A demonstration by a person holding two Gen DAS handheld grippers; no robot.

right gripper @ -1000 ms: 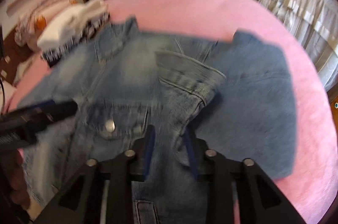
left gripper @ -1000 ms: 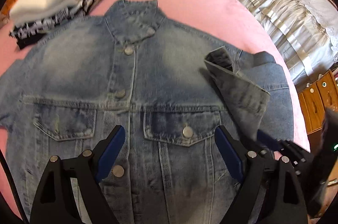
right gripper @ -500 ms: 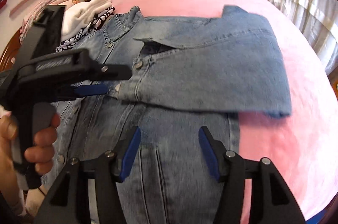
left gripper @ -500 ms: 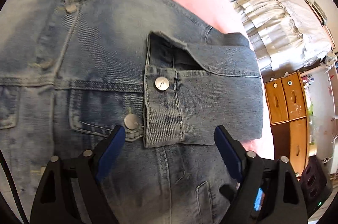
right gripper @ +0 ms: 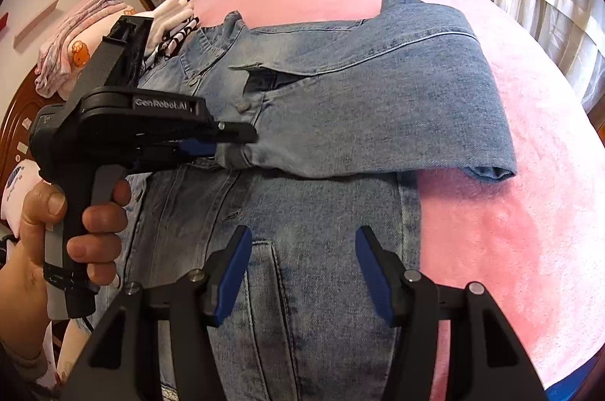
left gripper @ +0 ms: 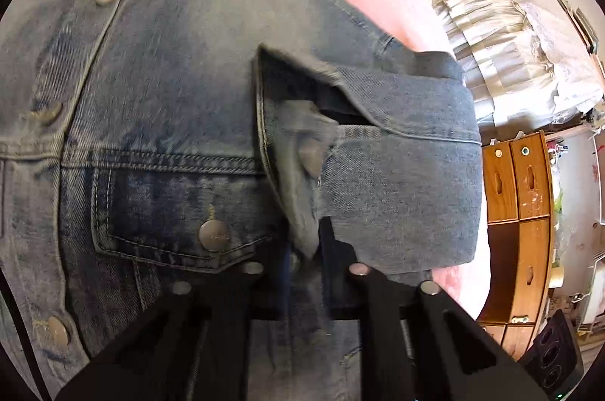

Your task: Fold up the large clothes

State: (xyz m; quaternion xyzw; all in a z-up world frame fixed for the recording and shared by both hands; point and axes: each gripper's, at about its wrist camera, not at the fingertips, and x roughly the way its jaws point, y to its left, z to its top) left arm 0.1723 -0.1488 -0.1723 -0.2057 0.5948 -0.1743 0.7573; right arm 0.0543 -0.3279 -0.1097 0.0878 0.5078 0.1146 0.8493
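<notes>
A blue denim jacket (right gripper: pixel 310 250) lies front up on a pink bed (right gripper: pixel 510 231); it also fills the left wrist view (left gripper: pixel 151 91). Its right sleeve (right gripper: pixel 378 113) is folded across the chest. My left gripper (left gripper: pixel 306 250) is shut on the sleeve cuff (left gripper: pixel 298 174) and holds it over the chest pocket; it shows in the right wrist view (right gripper: pixel 230 147) too. My right gripper (right gripper: pixel 302 272) is open and empty above the jacket's lower front.
A stack of folded clothes (right gripper: pixel 170 19) sits at the bed's far left by the collar. A frilled white bed cover (left gripper: pixel 491 23) and wooden drawers (left gripper: pixel 518 212) stand to the right. Pink bedding (right gripper: pixel 75 34) lies on a headboard at left.
My left gripper has closed on the sleeve cuff; it was open half a second ago. My right gripper let go of the sleeve earlier and has drawn back, open.
</notes>
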